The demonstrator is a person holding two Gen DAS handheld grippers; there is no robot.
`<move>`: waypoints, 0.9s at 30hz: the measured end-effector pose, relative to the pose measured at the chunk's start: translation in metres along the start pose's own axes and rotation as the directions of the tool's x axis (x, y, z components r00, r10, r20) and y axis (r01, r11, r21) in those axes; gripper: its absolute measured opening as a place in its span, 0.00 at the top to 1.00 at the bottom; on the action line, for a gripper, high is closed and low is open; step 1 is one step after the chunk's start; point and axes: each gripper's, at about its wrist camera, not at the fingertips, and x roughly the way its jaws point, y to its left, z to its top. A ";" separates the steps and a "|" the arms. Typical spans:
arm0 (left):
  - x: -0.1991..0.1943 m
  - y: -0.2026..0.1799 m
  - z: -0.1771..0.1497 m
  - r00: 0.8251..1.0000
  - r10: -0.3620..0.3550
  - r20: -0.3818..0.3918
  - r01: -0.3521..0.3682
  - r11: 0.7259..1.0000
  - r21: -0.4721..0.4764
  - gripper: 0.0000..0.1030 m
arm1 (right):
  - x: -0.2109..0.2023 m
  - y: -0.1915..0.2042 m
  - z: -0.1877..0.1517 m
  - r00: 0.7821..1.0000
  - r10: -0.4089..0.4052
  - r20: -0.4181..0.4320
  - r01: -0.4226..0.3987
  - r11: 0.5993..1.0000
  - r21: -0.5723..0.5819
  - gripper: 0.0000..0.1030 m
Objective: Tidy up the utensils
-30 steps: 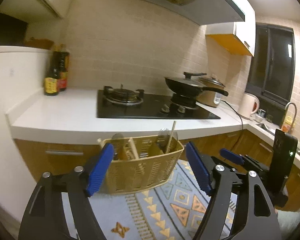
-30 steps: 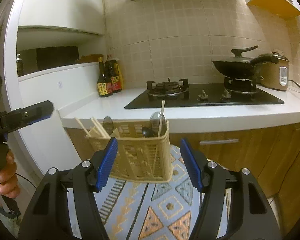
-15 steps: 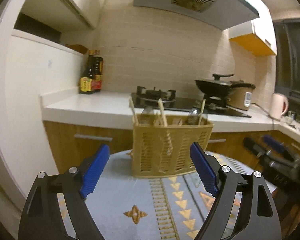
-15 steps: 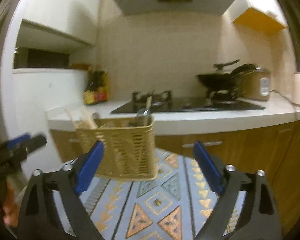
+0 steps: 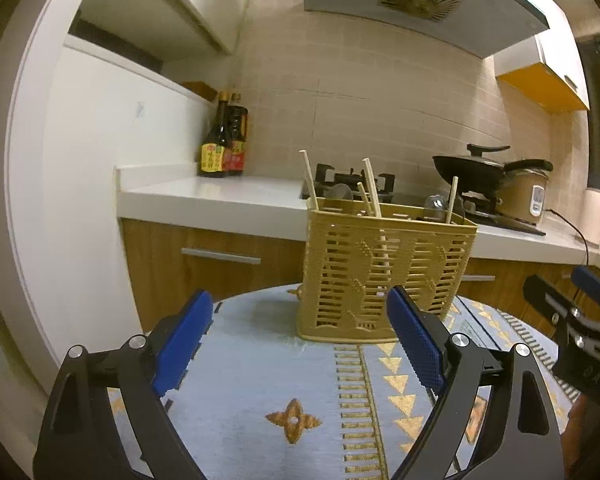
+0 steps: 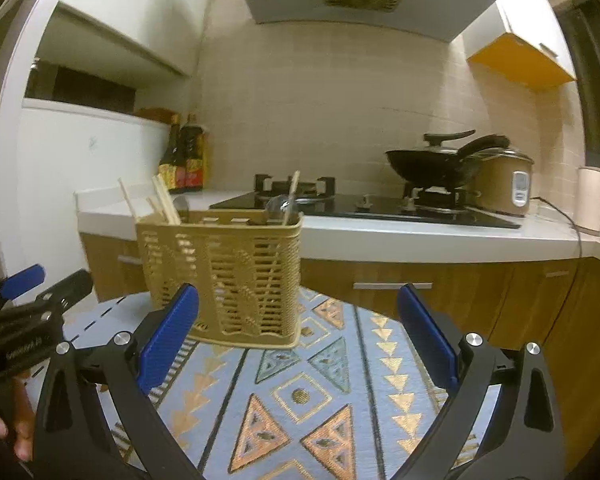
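A tan plastic utensil basket (image 5: 384, 276) stands upright on a round table with a blue patterned cloth (image 5: 292, 364). Several wooden chopsticks (image 5: 370, 188) and spoon bowls stick up from it. My left gripper (image 5: 300, 344) is open and empty, just in front of the basket and apart from it. My right gripper (image 6: 300, 340) is open and empty, with the basket (image 6: 224, 272) ahead and left of centre. Each gripper shows at the edge of the other's view.
Behind the table runs a white kitchen counter (image 5: 204, 200) with wooden drawers, sauce bottles (image 5: 224, 140), a gas hob, a black wok (image 6: 432, 164), a rice cooker (image 6: 508, 184) and a white kettle (image 6: 592, 200). A white wall panel stands at the left.
Both grippers have drawn back from the basket and dropped lower. The basket, earlier between the jaws and off the cloth, now stands on the table. The right jaws have widened.
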 end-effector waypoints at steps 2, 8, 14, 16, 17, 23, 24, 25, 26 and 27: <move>0.001 0.000 -0.001 1.000 -0.001 -0.013 0.001 1.000 0.003 0.16 | -0.001 0.002 0.000 1.000 0.019 -0.004 -0.019 1.000 -0.003 0.08; 0.003 -0.006 -0.004 0.999 0.024 -0.027 -0.023 0.999 0.043 0.15 | -0.001 0.001 0.001 1.000 0.026 -0.014 -0.026 1.000 0.007 0.08; 0.001 -0.008 -0.005 0.999 0.032 -0.017 -0.031 0.998 0.050 0.10 | -0.003 -0.003 0.001 1.000 0.022 -0.019 -0.022 1.000 0.018 0.08; 0.001 -0.008 -0.005 0.999 0.040 -0.015 -0.039 0.998 0.052 0.09 | -0.003 -0.005 0.000 1.000 0.020 -0.021 -0.020 1.000 0.024 0.08; 0.001 -0.008 -0.005 0.999 0.041 -0.015 -0.040 0.998 0.055 0.09 | -0.003 -0.005 0.000 1.000 0.019 -0.021 -0.018 1.000 0.026 0.08; 0.001 -0.009 -0.005 0.999 0.045 -0.019 -0.044 0.997 0.060 0.08 | -0.001 -0.006 0.000 0.999 0.015 -0.028 -0.014 1.000 0.028 0.08; 0.001 -0.009 -0.005 0.999 0.045 -0.019 -0.043 0.997 0.060 0.08 | 0.000 -0.007 0.000 0.999 0.015 -0.030 -0.014 0.999 0.029 0.08; 0.001 -0.009 -0.005 0.999 0.044 -0.021 -0.043 0.997 0.061 0.08 | 0.000 -0.007 0.000 0.999 0.015 -0.032 -0.014 0.999 0.029 0.08; 0.001 -0.009 -0.005 0.999 0.045 -0.021 -0.043 0.997 0.061 0.08 | 0.001 -0.007 0.000 0.999 0.013 -0.034 -0.012 0.999 0.030 0.08; 0.001 -0.009 -0.005 0.999 0.044 -0.021 -0.043 0.997 0.061 0.08 | 0.001 -0.007 -0.001 0.999 0.013 -0.035 -0.011 0.999 0.030 0.08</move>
